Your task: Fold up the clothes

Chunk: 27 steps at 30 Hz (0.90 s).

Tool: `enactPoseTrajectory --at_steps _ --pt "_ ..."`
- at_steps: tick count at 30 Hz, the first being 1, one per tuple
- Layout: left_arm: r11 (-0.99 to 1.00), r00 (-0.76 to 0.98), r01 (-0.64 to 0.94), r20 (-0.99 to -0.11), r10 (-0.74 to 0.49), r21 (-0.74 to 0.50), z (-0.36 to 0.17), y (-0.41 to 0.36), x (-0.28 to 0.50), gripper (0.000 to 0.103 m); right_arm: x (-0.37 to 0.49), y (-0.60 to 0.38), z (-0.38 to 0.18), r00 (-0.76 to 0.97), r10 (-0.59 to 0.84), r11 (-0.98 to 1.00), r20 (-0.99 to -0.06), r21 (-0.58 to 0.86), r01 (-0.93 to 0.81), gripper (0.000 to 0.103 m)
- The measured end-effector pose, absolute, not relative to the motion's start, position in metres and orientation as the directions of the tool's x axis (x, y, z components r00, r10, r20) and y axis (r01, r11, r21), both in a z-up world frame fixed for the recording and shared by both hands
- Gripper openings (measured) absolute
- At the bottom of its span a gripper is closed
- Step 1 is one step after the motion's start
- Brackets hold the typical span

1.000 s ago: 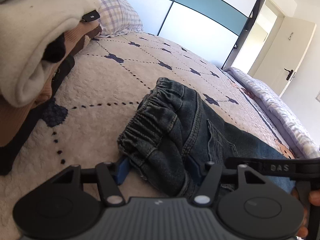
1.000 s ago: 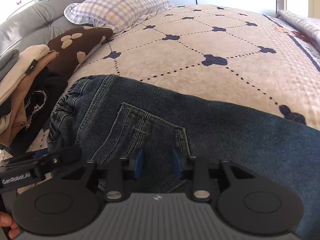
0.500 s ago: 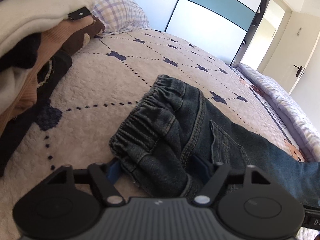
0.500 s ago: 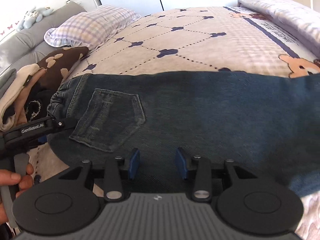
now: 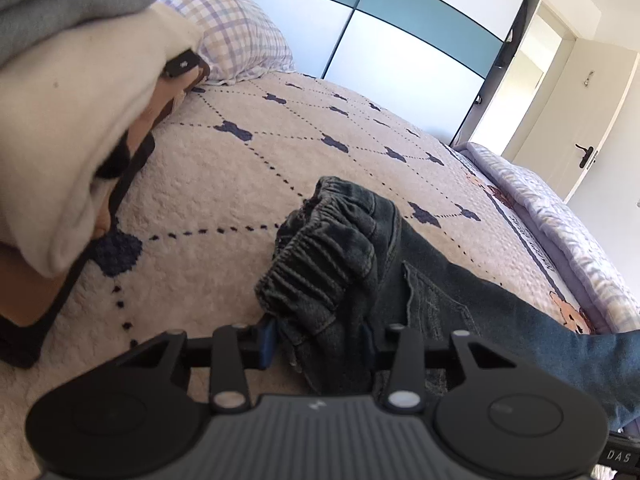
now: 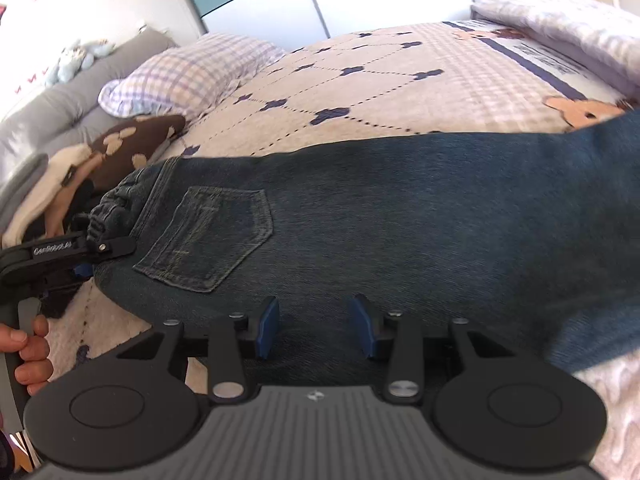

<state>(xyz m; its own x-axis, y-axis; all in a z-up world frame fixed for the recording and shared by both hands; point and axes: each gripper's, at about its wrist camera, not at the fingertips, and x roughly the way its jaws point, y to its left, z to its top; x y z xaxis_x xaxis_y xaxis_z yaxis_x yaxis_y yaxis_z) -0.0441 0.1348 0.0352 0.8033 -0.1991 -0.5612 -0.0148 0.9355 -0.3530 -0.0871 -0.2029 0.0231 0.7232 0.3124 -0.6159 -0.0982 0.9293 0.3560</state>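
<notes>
Dark blue jeans lie flat across the bed, waistband to the left, back pocket up. In the left wrist view the bunched elastic waistband sits between the fingers of my left gripper; the jaws stand apart with denim filling the gap. The left gripper also shows in the right wrist view at the waistband corner. My right gripper is open and empty, its blue pads hovering over the near edge of the jeans leg.
A pile of clothes, cream, grey, brown and black, lies close on the left. A checked pillow and grey headboard are at the back left. A folded quilt runs along the right bed edge.
My right gripper has pulled back further along the leg, so more of the jeans shows. My left gripper has stayed at the waistband and shifted slightly closer to the clothes pile.
</notes>
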Motion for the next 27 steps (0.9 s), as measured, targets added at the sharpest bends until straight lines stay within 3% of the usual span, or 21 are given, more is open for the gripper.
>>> enactPoseTrajectory --at_steps 9,13,22,27 --pt "0.941 0.825 -0.058 -0.547 -0.143 -0.334 0.054 0.133 -0.059 0.036 -0.096 -0.232 0.027 0.743 0.264 0.932 -0.614 0.36 -0.034 0.044" --pt "0.941 0.797 -0.081 -0.588 -0.137 -0.328 0.037 0.136 -0.053 0.039 -0.097 -0.242 0.021 0.746 0.267 0.924 -0.609 0.382 -0.019 0.045" --pt "0.935 0.784 -0.063 -0.597 -0.169 -0.348 0.025 0.146 -0.045 0.066 -0.103 -0.249 0.021 0.756 0.256 0.928 -0.602 0.373 -0.017 0.045" --pt "0.939 0.787 -0.056 -0.593 -0.168 -0.34 0.022 0.146 -0.04 0.07 -0.114 -0.299 0.024 0.785 0.195 0.905 -0.588 0.416 0.087 0.04"
